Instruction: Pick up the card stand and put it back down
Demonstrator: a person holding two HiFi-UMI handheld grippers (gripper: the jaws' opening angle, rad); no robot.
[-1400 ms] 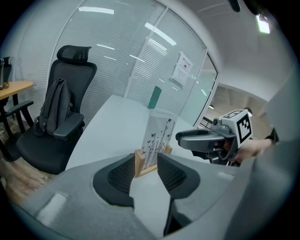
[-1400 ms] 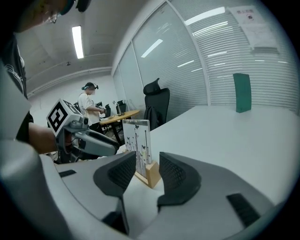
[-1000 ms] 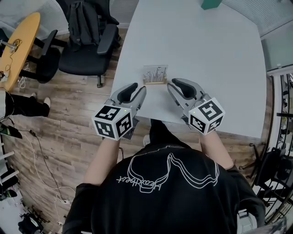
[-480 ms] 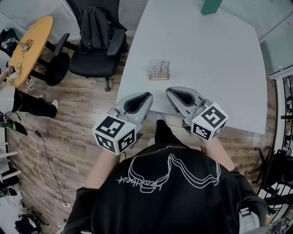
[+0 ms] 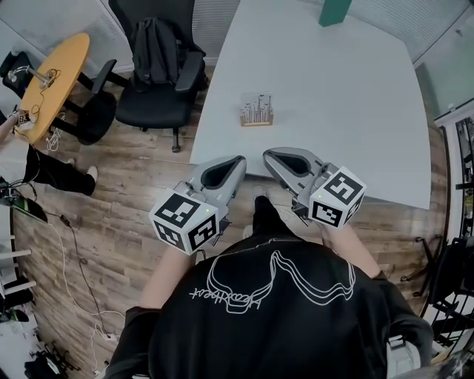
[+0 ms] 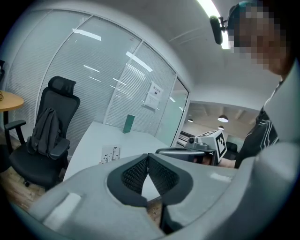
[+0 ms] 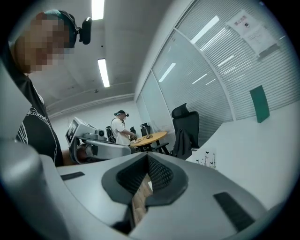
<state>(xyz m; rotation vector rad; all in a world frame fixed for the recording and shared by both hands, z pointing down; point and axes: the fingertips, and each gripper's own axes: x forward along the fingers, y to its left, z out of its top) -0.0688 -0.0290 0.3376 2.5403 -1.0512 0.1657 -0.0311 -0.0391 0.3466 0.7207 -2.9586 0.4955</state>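
The card stand (image 5: 257, 109) sits upright on the white table (image 5: 348, 96), near the table's left side. It has a little wooden base and a white card with dark drawings on it. Nothing is touching it.

The left gripper (image 5: 238, 159) is held by the near edge of the table, well apart from the card stand. Its jaws have just been closing. Now they are pressed together at the tips, and there is nothing between them. In the left gripper view, the card stand (image 6: 110, 154) shows far off, past the closed jaws.

The right gripper (image 5: 266, 154) is just beside the left one, also at the near edge of the table. Its jaws are squeezed together too, and they hold nothing. In the right gripper view, the card stand (image 7: 206, 158) is off to the right, on the table.

A green block (image 5: 335, 11) stands at the far end of the table. A black chair (image 5: 159, 104) with a dark backpack (image 5: 154, 44) on it is beside the table, on the wooden floor (image 5: 133, 185). A small round table (image 5: 55, 74) is further to the left.
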